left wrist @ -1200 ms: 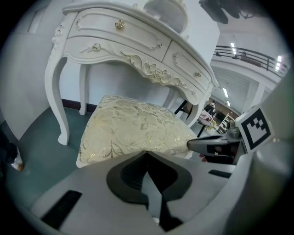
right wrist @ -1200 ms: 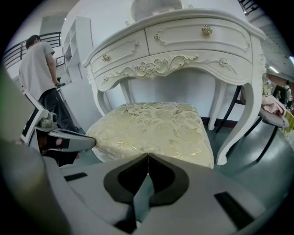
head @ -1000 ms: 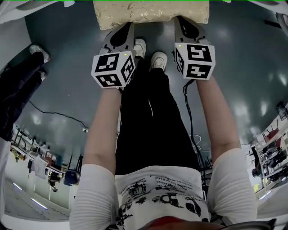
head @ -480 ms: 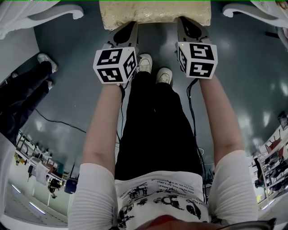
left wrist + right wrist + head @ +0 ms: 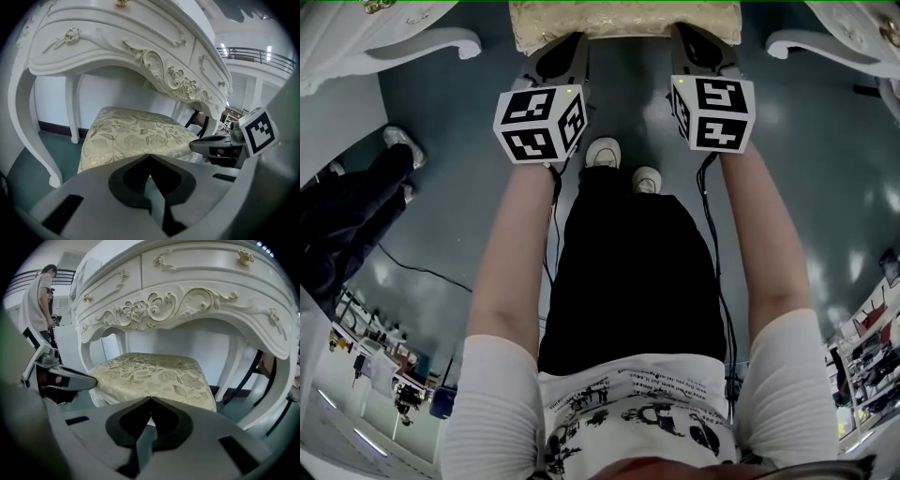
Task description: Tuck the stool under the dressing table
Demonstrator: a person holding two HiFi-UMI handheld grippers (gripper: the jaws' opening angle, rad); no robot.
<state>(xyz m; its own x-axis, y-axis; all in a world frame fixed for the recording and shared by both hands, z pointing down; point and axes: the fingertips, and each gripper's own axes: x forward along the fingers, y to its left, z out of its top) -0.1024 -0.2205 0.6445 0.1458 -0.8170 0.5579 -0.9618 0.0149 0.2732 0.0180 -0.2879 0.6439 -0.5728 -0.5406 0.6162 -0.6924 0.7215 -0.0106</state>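
Observation:
The stool (image 5: 623,21) has a gold floral cushion and sits at the top of the head view, between the white curved legs of the dressing table (image 5: 427,44). My left gripper (image 5: 570,39) and right gripper (image 5: 688,34) are both shut, with their tips against the cushion's near edge. In the left gripper view the shut left gripper (image 5: 150,155) points at the cushion (image 5: 136,133), which lies under the table's carved apron (image 5: 164,70). In the right gripper view the shut right gripper (image 5: 151,399) also faces the cushion (image 5: 154,373) beneath the apron (image 5: 154,303). Each gripper shows in the other's view.
Another person's dark trouser legs and shoes (image 5: 356,202) stand at the left, and a person (image 5: 40,294) stands beyond the table. A black cable (image 5: 422,272) crosses the grey floor. Black chair legs (image 5: 246,378) show behind the table's right leg (image 5: 825,42).
The stool has slid farther forward between the table legs, which have come into view at both top corners. Both grippers and the holder's feet have moved forward with it.

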